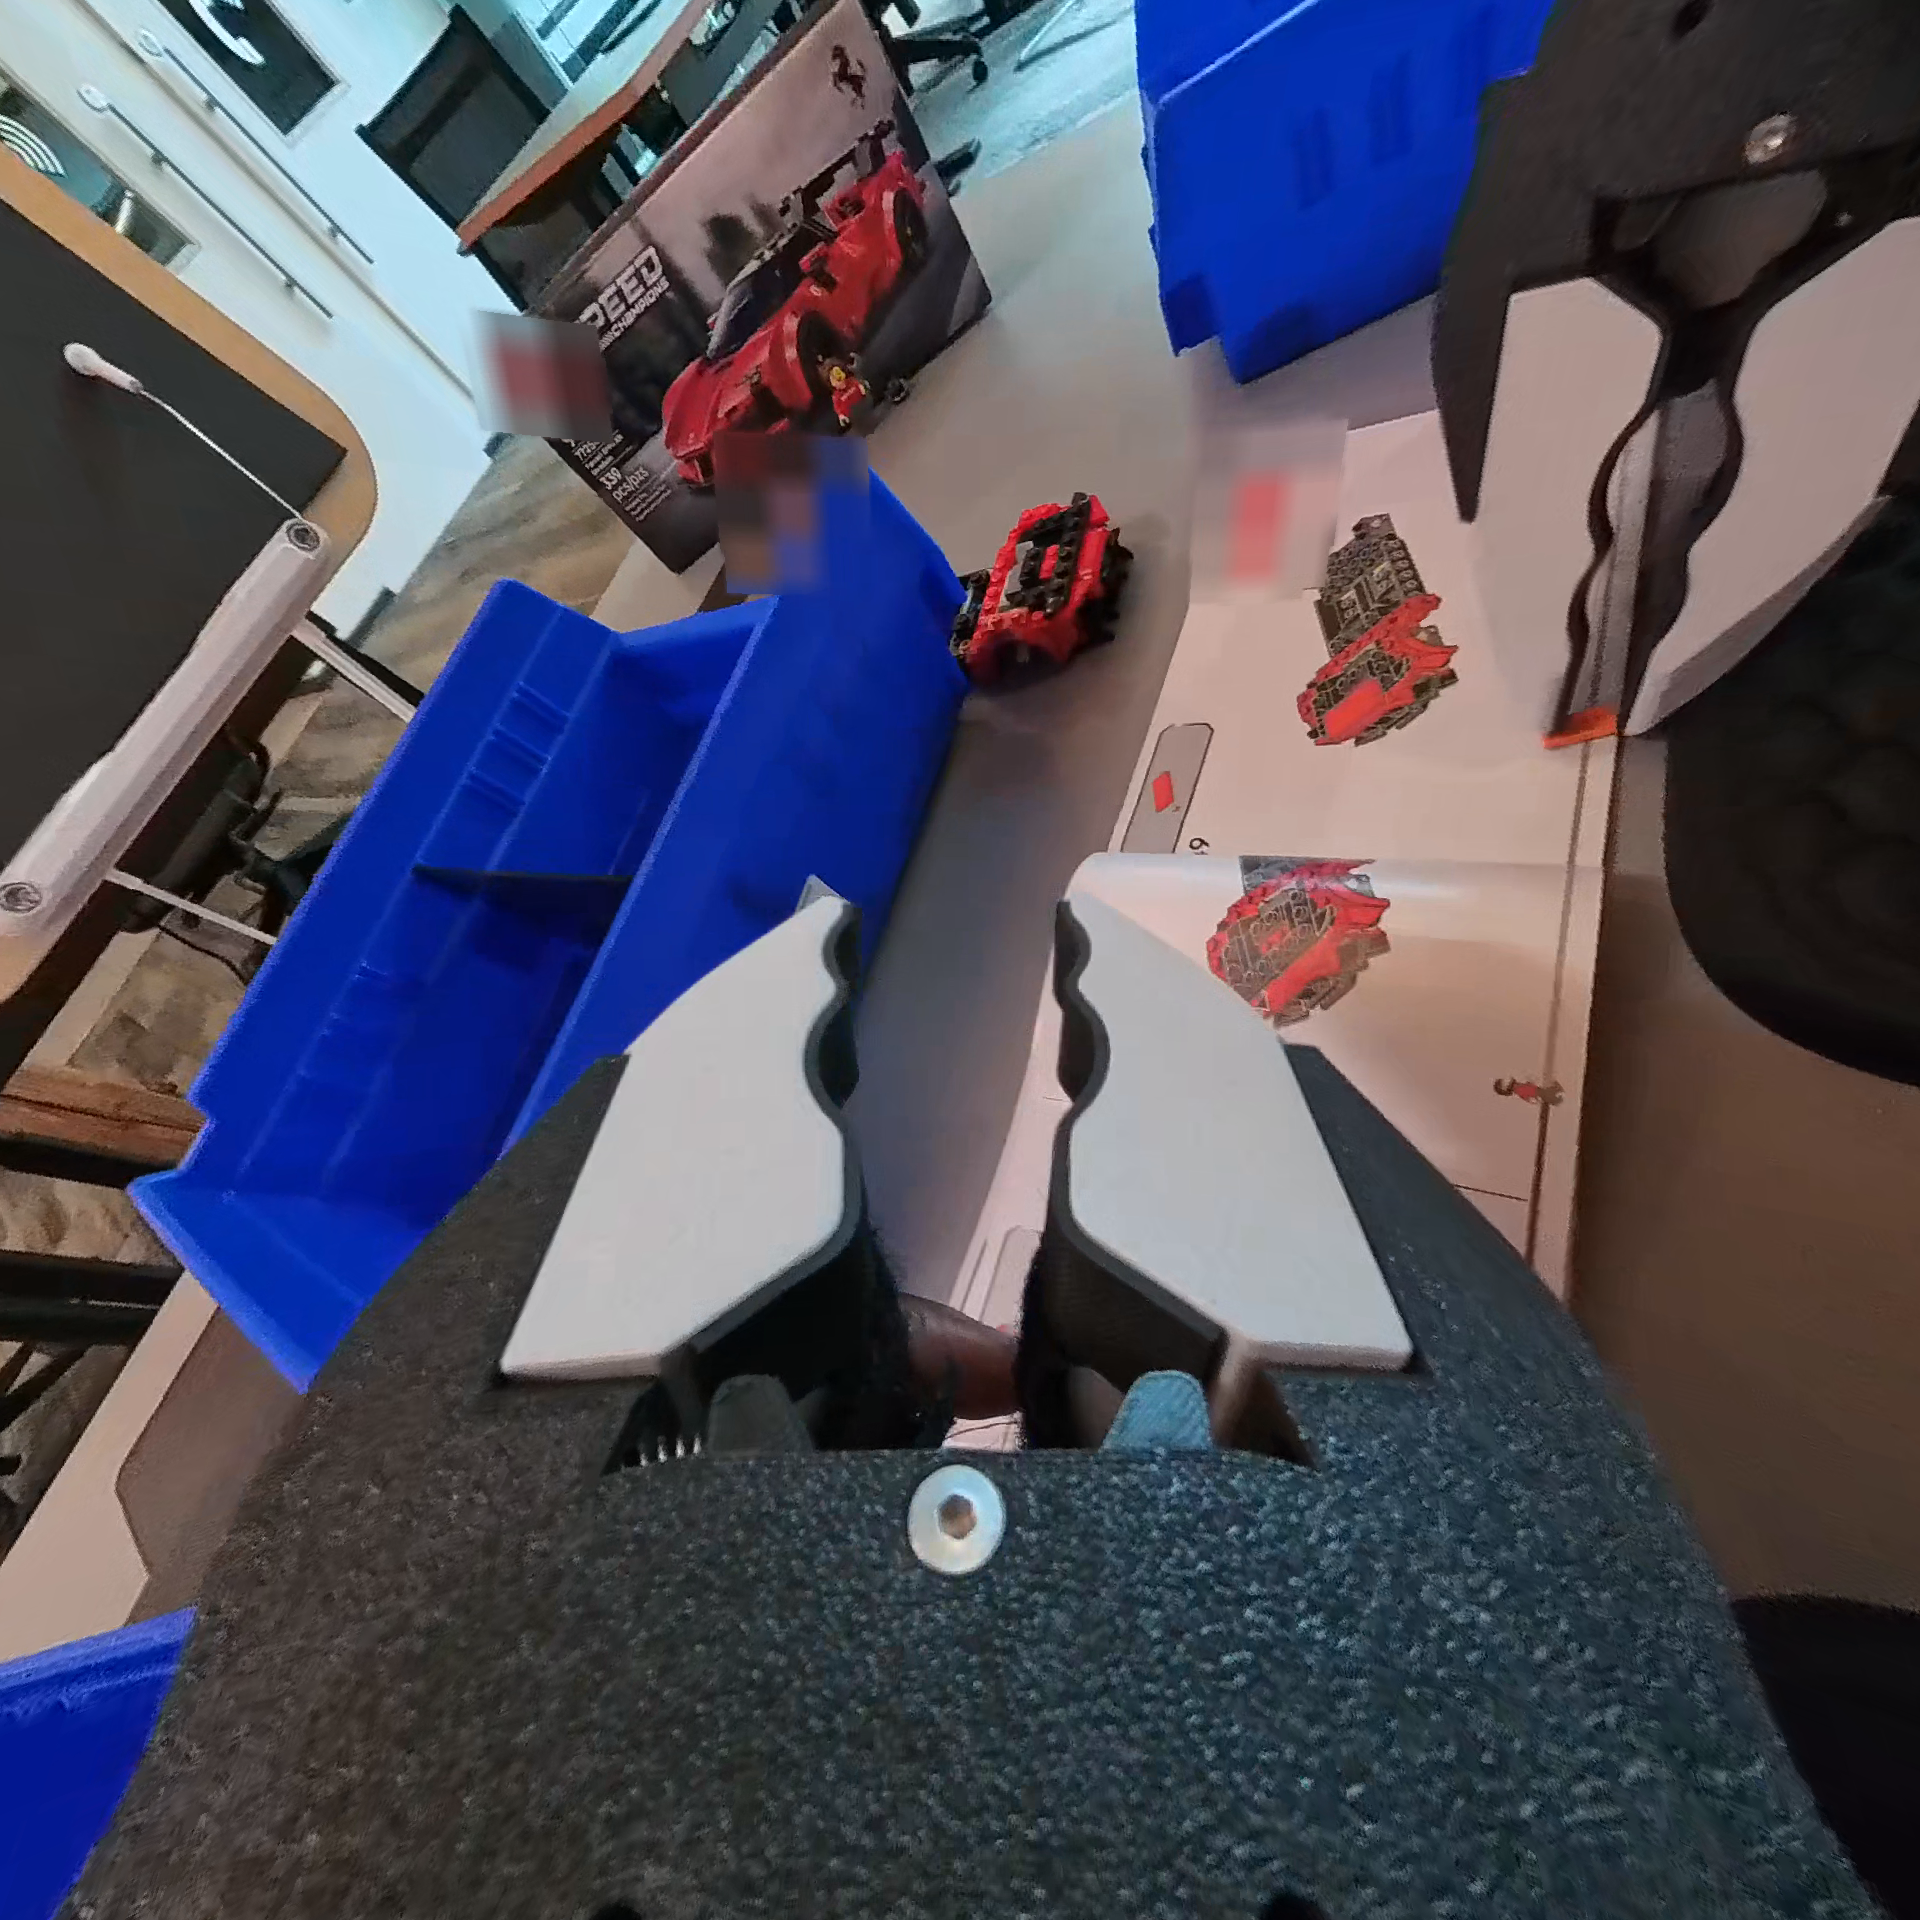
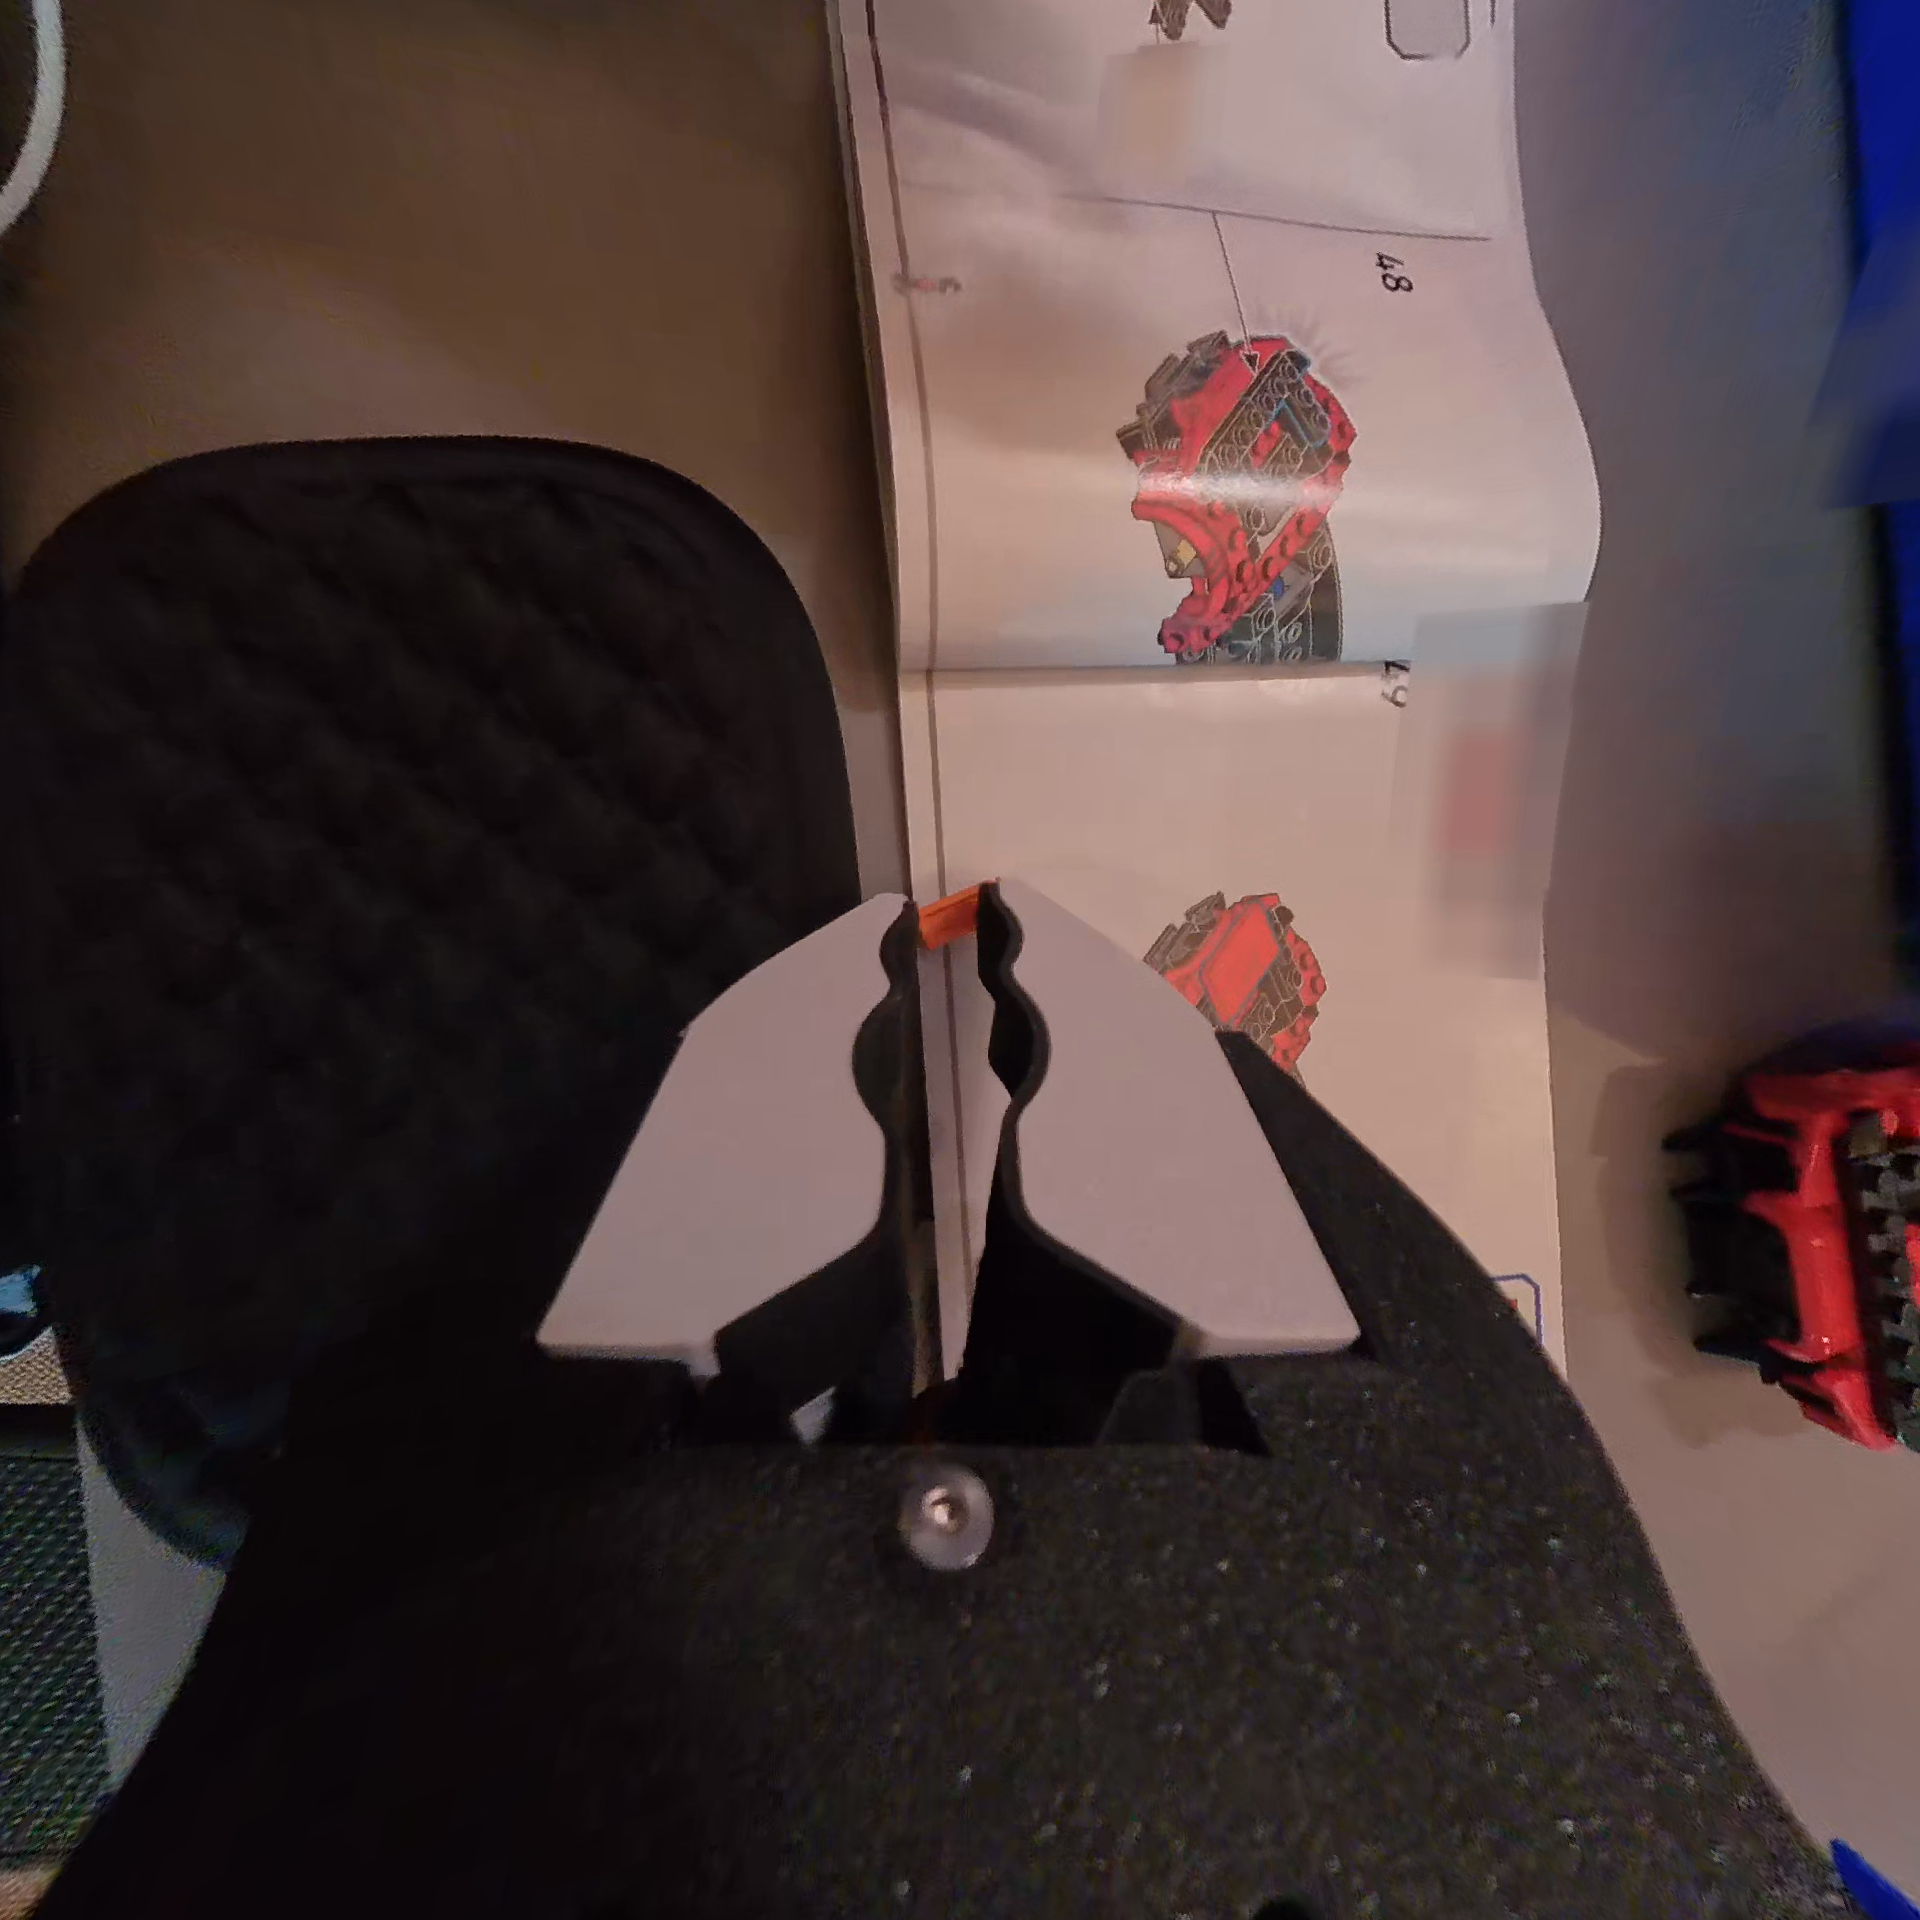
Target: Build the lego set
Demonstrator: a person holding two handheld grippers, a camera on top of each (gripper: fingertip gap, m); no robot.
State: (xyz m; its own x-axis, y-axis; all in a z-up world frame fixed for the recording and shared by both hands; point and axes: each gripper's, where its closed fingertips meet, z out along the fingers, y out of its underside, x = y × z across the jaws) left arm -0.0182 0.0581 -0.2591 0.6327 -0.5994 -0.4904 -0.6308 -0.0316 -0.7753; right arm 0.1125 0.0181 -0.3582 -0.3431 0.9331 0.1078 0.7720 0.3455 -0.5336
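Pinching red piece (image 2: 948, 920), right gripper (image 2: 956, 914), booklet (image 2: 1195, 790) beneath

Bright left view, dim blurred right, fisheye edges

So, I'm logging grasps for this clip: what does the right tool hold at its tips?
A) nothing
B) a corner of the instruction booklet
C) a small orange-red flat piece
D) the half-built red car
C: the right tool is pinched shut on a small orange-red flat piece over the instruction booklet; the half-built red car sits apart on the table.
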